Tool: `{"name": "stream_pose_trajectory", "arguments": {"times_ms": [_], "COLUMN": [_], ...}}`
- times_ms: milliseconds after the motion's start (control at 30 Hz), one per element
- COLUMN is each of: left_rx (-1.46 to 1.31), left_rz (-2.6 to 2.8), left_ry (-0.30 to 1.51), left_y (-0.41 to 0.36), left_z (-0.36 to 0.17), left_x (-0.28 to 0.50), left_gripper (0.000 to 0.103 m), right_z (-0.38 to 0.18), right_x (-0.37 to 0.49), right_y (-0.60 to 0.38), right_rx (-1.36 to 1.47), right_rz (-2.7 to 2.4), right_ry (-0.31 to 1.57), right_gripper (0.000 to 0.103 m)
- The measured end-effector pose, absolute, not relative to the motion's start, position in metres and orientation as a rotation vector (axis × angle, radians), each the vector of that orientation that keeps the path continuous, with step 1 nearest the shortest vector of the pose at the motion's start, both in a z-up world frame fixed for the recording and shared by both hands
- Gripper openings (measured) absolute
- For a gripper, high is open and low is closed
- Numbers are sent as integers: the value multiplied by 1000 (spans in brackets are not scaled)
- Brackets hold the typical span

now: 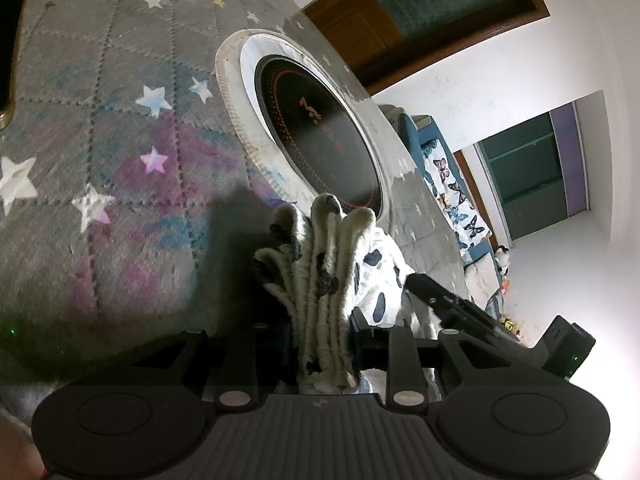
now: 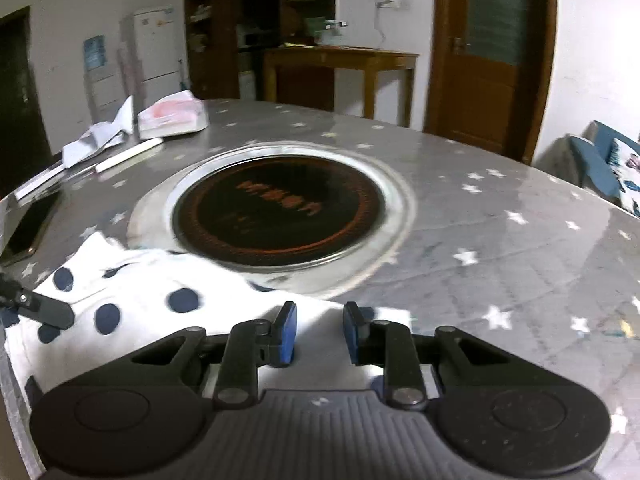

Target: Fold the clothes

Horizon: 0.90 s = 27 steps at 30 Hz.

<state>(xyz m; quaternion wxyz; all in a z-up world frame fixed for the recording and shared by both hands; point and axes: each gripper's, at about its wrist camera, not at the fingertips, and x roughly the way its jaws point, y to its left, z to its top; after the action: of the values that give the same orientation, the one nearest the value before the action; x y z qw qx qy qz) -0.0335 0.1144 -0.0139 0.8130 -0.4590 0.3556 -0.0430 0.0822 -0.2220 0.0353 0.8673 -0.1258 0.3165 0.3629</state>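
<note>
A white garment with dark blue spots (image 1: 324, 280) is bunched in folds between the fingers of my left gripper (image 1: 320, 336), which is shut on it above the star-patterned table. In the right wrist view the same garment (image 2: 152, 300) lies spread on the table's near left. My right gripper (image 2: 319, 332) is open and empty just above the garment's edge, its blue pads (image 2: 287, 332) apart. The right gripper's body also shows in the left wrist view (image 1: 460, 312), to the right of the garment. A finger of the left gripper shows in the right wrist view (image 2: 44, 308) at the left edge.
A round black hotplate (image 2: 280, 208) with a white ring is set into the middle of the grey star tablecloth (image 2: 500, 240). A phone (image 2: 28, 228), papers (image 2: 96, 140) and a pink-white packet (image 2: 172, 116) lie at the far left. A door (image 2: 488, 52) and a sofa (image 2: 612, 172) stand behind.
</note>
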Motion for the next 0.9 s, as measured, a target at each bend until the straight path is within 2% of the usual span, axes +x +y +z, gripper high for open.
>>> {"name": "stream_pose_trajectory", "arguments": {"times_ms": [133,567,900], "left_rx": [-981,-971,-948], "left_rz": [-91,-91,-80], "left_ry": [761,763,767], "left_y": [115,114,112], "left_z": [-14,-13,-11], "left_x": [-34,-34,-33], "left_gripper": [30,30,30], "right_z": [41,29,32], "right_x": [72,-36,-5], "right_y": [-237,-295,-313], "right_rx": [-266,-305,-147], "right_rz": [760,787,725], "right_ry": [643,618,656], "right_gripper": [24,24,27]}}
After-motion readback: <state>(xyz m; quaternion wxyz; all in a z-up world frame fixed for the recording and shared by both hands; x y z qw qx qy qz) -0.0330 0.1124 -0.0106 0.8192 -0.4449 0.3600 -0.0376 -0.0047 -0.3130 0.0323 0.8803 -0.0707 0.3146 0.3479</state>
